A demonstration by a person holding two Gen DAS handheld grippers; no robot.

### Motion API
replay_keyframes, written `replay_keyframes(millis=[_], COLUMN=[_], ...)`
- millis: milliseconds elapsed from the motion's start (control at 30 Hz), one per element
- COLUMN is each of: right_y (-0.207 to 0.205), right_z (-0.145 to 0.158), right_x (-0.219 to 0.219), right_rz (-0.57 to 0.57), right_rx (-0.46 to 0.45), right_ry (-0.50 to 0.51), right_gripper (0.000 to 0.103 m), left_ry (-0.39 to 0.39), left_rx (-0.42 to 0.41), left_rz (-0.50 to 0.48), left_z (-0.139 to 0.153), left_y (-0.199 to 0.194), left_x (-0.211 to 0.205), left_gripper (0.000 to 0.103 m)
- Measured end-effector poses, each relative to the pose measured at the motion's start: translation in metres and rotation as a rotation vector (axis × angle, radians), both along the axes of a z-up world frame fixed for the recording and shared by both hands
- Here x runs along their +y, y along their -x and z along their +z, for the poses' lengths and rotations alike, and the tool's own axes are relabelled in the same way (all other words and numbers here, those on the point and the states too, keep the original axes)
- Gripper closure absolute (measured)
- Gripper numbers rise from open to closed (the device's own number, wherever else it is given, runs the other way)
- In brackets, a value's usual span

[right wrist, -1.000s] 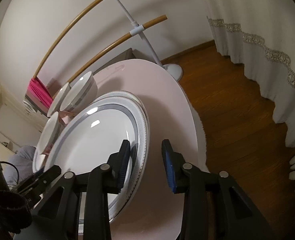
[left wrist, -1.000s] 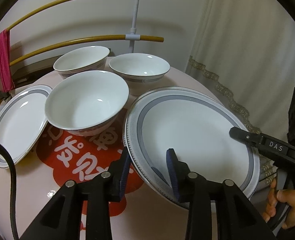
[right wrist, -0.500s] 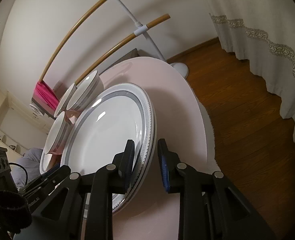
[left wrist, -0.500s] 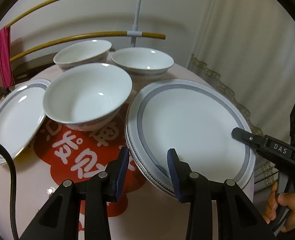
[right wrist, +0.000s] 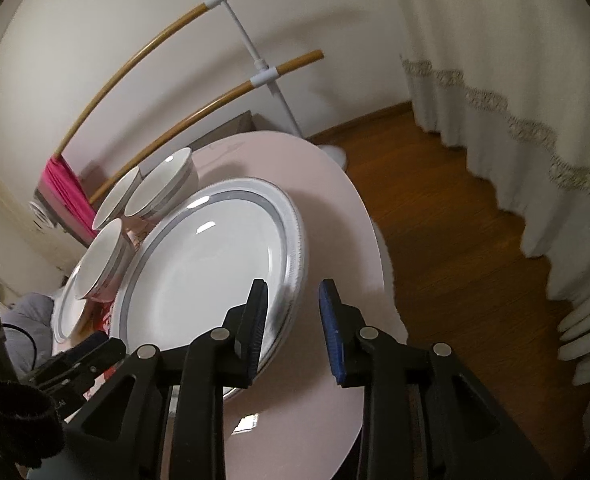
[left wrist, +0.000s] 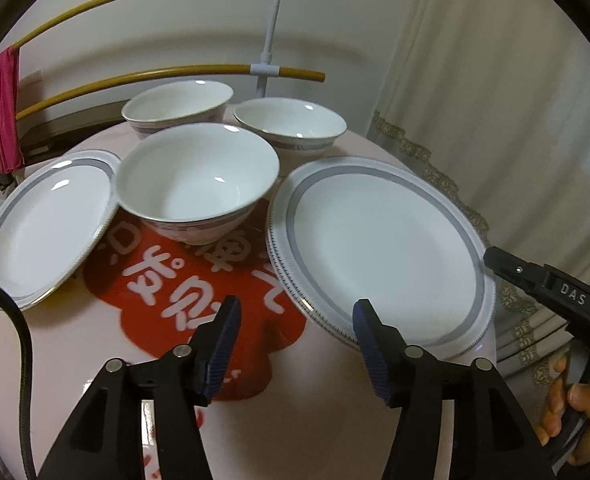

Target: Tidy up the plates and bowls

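Note:
A stack of large white plates with grey rims (left wrist: 379,248) lies on the right of the round pink table (left wrist: 335,400); it also shows in the right wrist view (right wrist: 207,268). A single plate (left wrist: 47,220) lies at the left. Three white bowls stand behind: a near one (left wrist: 197,184), a far left one (left wrist: 177,106), a far right one (left wrist: 291,124). My left gripper (left wrist: 295,340) is open and empty, just before the stack's near rim. My right gripper (right wrist: 293,320) is open, its jaws at the stack's right rim, holding nothing.
A red flower-shaped mat with white characters (left wrist: 183,288) lies under the near bowl. A rack with wooden bars (left wrist: 271,32) and a pink towel (left wrist: 1,112) stands behind the table. Curtains (right wrist: 515,100) hang at the right over a wooden floor (right wrist: 435,220).
The plate that both grippers held tilted above the stack now lies flat on it. Both grippers have opened and drawn back from its rim.

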State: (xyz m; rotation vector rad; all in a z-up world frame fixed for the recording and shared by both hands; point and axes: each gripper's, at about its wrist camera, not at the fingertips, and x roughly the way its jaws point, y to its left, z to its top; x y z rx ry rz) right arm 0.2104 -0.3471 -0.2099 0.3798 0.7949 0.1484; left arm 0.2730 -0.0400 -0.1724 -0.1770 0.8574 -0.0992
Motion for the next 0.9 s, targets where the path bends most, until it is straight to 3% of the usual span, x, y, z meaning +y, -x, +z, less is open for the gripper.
replay_keyframes(millis=[67,200,267,400,500,667,900], right_y=[0.009,0.024,0.032,0.042,0.044,0.038,0.015], right_z=[0.01,0.027,0.037,0.048,0.051,0.037,0.004], right_x=[0.011,0.043,0.066,0.106,0.14,0.197,0.256], right_rz=[0.013,0.061,0.097,0.168,0.232,0.314,0.31], right_rx=[-0.02,-0.061,-0.084,-0.111,-0.114,-0.07,0.0], right_ry=[0.019,0.033,0.041,0.055,0.053,-0.003,-0.078], right_gripper=[0.072,0.059,0.059,0.048,0.045,0.042,0.042], left_ry=[0.001,-0.005,-0.003,-0.005,-0.011,-0.036,-0.061], left_rx=[-0.021,-0.085,-0.115,-0.167,-0.178,-0.172,-0.154], left_rz=[0.001,0.013,0.025,0.086,0.127,0.166,0.193], left_z=[0.005,0.021,0.027,0.039,0.041,0.042,0.036], left_y=[0.01,0.039,0.054,0.085,0.1,0.112,0.098], left_x=[0.006,0.025,0.04,0.085,0.119,0.174,0.243], left_gripper=[0.047,0.035,0.034,0.025,0.022,0.019,0.017])
